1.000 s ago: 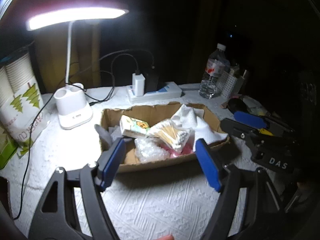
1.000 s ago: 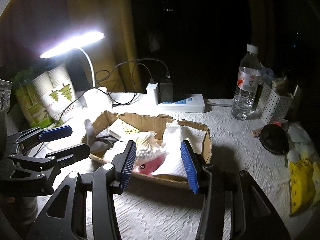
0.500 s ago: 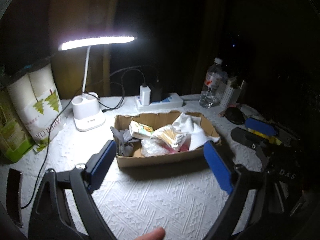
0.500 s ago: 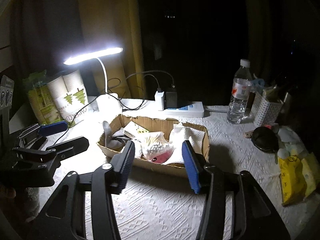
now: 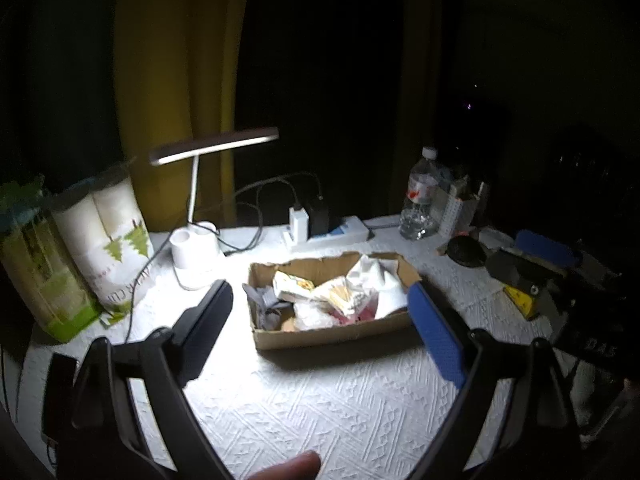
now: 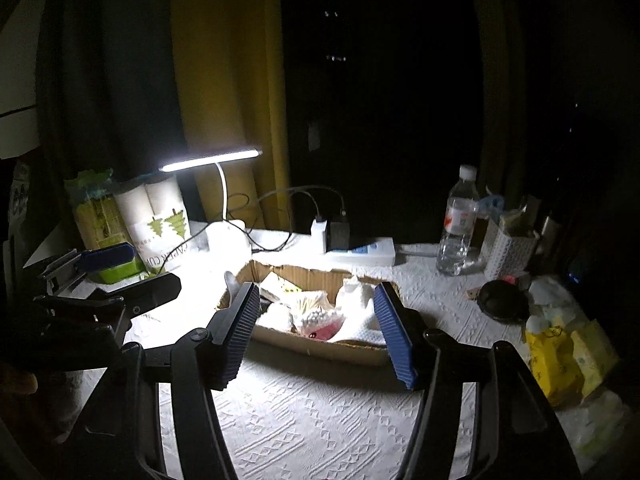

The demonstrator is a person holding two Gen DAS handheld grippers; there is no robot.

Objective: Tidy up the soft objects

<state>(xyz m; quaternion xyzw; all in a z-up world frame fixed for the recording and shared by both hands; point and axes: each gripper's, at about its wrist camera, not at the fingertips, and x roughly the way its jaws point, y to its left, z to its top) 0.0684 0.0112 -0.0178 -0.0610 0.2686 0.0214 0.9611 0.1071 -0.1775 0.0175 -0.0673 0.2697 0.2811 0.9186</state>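
Pulling back from cardboard box (image 5: pixel 332 332), left claw (image 5: pixel 320 320) and right claw (image 6: pixel 316 332) both wide, empty.

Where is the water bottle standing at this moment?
In both views the water bottle stands upright at the far right of the table, between the power strip and the white perforated basket.

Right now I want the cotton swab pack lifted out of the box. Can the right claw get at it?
Probably yes: the right claw is open, and the cotton swab pack lies uncovered on top in the cardboard box.
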